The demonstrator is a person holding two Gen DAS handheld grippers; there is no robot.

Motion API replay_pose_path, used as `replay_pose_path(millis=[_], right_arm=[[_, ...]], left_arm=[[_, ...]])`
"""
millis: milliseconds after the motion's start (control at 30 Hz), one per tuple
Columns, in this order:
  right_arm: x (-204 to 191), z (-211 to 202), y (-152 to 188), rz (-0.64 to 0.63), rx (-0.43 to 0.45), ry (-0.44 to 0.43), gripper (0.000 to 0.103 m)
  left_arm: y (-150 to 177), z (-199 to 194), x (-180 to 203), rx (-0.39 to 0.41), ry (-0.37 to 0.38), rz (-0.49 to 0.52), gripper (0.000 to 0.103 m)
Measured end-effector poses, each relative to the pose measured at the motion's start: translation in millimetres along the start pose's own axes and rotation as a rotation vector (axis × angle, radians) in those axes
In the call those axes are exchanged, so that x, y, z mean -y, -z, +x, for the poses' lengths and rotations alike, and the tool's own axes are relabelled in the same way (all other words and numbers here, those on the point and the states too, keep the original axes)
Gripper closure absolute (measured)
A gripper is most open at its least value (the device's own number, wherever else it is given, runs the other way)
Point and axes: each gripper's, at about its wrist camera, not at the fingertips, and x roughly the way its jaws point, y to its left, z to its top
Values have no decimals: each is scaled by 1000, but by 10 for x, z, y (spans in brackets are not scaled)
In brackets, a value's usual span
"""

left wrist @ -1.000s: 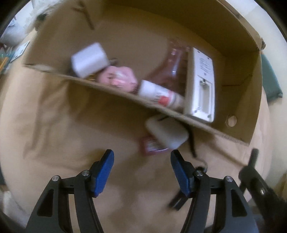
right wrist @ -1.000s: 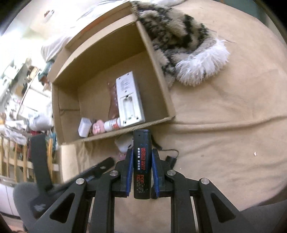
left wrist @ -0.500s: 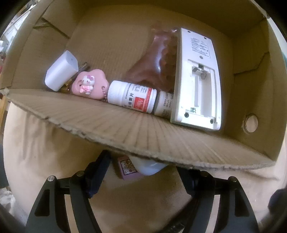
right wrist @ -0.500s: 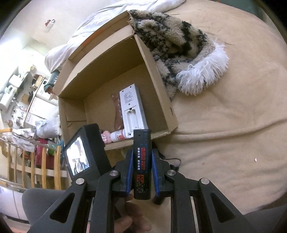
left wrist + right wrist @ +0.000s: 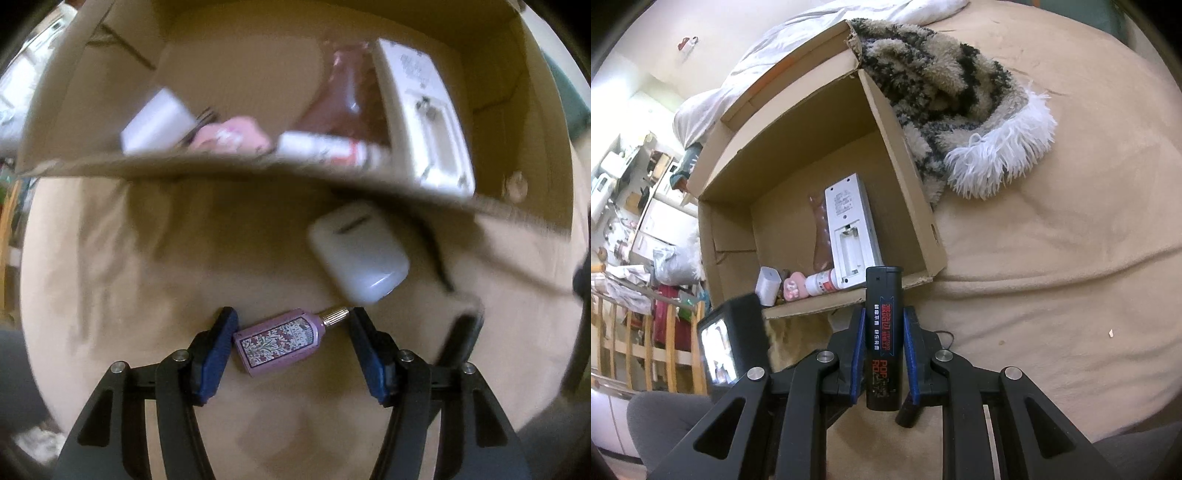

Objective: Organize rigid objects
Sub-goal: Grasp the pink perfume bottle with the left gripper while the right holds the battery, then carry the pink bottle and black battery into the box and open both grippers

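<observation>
My left gripper [image 5: 291,321] is open, its blue pads on either side of a small pink perfume bottle [image 5: 280,341] with a floral label, lying on the tan blanket. A white earbud case [image 5: 358,253] lies just beyond it, by the near wall of a cardboard box [image 5: 258,168]. In the box lie a white remote [image 5: 849,229], a white pill bottle [image 5: 822,285], a pink charm [image 5: 794,290] and a white charger [image 5: 767,286]. My right gripper [image 5: 884,325] is shut on a black cylinder [image 5: 882,332] with red print, in front of the box.
A furry brown-and-black garment [image 5: 945,110] with white trim lies against the box's right side. A black cable [image 5: 945,338] runs on the blanket near the box. The left gripper's camera screen [image 5: 727,347] shows in the right wrist view. Cluttered shelves stand far left.
My left gripper pulled back and dropped from looking over the box wall to the blanket, so the perfume bottle now lies between its pads. The right gripper kept its hold and barely moved.
</observation>
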Motion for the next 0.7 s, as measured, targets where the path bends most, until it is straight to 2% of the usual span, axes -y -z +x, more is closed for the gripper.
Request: replay_pose_path(millis=[167,433,500,700], right_arm=[[-47,42,18,-23,-14,18,82],[-91,110,78,-51,-43,34,82],[-119,126,104,-58,-54,15,82],[-272,70,156,-127,-22,3,82]], left_arm=[[150,-71,-382,-40,-38,63,44],[145,-160,-981,-63,-90,11,44],[127,-354,-1131,-27,-75,7,44],[155,-868,-1037,131,-44,37,44]])
